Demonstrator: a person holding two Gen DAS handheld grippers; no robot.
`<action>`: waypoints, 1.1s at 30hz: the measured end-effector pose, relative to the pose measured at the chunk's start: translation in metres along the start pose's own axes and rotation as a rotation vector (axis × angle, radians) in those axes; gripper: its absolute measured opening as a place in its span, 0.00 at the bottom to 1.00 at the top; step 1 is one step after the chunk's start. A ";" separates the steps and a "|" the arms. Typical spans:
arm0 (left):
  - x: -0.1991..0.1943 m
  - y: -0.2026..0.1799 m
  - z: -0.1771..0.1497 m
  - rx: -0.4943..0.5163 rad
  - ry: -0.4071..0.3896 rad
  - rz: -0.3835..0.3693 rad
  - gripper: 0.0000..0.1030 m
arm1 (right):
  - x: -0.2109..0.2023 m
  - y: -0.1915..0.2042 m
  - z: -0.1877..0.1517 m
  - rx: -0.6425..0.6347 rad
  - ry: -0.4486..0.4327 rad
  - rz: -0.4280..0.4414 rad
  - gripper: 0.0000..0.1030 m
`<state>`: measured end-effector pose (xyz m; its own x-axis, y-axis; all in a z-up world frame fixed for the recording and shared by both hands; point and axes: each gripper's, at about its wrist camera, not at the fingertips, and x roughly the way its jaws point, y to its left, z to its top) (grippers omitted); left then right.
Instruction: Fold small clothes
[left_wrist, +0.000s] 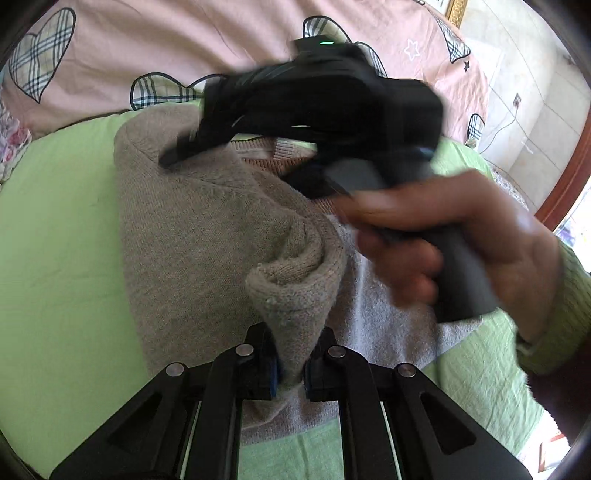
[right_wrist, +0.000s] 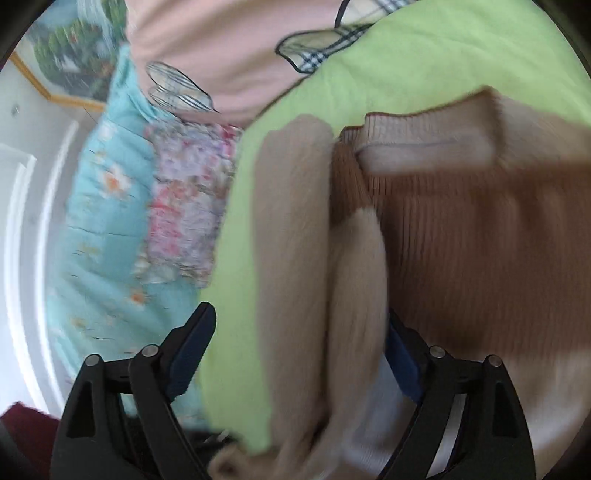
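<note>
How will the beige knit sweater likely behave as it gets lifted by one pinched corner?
Probably floppy: the sweater already curls where the left gripper pinches it. Its thick knit suggests moderate weight, so the rest likely drags. Fuzzy texture on the green sheet makes slipping unlikely.

Bed covered with a light green sheet (left_wrist: 62, 229); behind it lies a pink quilt (left_wrist: 184, 44) printed with plaid hearts, and beside that a turquoise floral quilt (right_wrist: 107, 229) with a patchwork floral band (right_wrist: 184, 206). White tiled wall (left_wrist: 535, 99) at right with a socket and trailing cable, dark red wooden frame (left_wrist: 569, 177) below it. A gold-framed landscape picture (right_wrist: 70, 59) hangs on a white wall; daylight is bright and even.
</note>
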<state>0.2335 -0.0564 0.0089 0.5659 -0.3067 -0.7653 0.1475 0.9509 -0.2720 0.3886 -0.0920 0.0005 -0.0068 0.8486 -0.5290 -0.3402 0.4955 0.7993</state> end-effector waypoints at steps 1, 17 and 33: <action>-0.001 0.000 0.001 0.005 -0.004 0.010 0.07 | 0.007 -0.001 0.005 0.003 0.004 0.005 0.26; 0.063 -0.123 0.018 0.154 0.086 -0.240 0.07 | -0.175 -0.060 -0.049 -0.023 -0.285 -0.254 0.16; 0.085 -0.139 -0.001 0.166 0.165 -0.245 0.12 | -0.172 -0.103 -0.077 0.007 -0.349 -0.328 0.23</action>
<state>0.2600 -0.2152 -0.0192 0.3603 -0.5170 -0.7765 0.4008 0.8374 -0.3715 0.3529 -0.3034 -0.0129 0.4165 0.6583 -0.6271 -0.2653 0.7477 0.6087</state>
